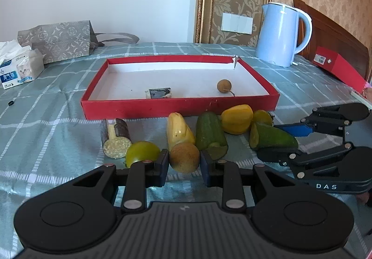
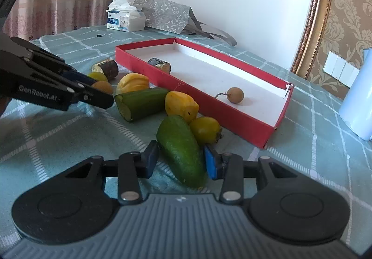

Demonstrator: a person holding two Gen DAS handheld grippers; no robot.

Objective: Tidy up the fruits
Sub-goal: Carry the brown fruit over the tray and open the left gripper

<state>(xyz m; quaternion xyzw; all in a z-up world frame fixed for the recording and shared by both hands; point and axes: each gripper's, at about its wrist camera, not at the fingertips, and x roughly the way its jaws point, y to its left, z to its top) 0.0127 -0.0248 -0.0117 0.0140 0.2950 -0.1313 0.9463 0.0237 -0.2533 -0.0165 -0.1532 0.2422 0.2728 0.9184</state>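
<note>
Before the red tray point(image 1: 179, 107), on the checked cloth point(image 1: 58, 101), a row of produce. Left gripper point(image 1: 184, 163): jaws part-spread, one either side of a brown round fruit point(image 1: 184, 157); whether the pads touch it cannot be told. Green tomato point(image 1: 141, 153) just left of that gripper, touching the sugarcane stub point(image 1: 116, 140). Behind the brown fruit, toward the tray: yellow squash point(image 1: 179, 131) and cucumber piece point(image 1: 210, 135), side by side. Yellow pepper point(image 1: 237, 118) nearer the tray's front wall, with a small yellow-green fruit point(image 1: 262, 117) just right of it.

Right gripper point(image 2: 181, 160): jaws spread about a green mango point(image 2: 181, 149), one finger point(image 2: 212, 162) close against its right flank, the other point(image 2: 151, 157) close at its left; contact unclear. Mango lies before the tray's right end, touching the small yellow-green fruit.

Inside the tray: a longan point(image 1: 224, 85) with stem toward the right end, a dark cut stub point(image 1: 159, 93) near the front wall's middle.

Beyond the tray: blue kettle point(image 1: 282, 33), tissue pack point(image 1: 18, 68), patterned bag point(image 1: 58, 40).
</note>
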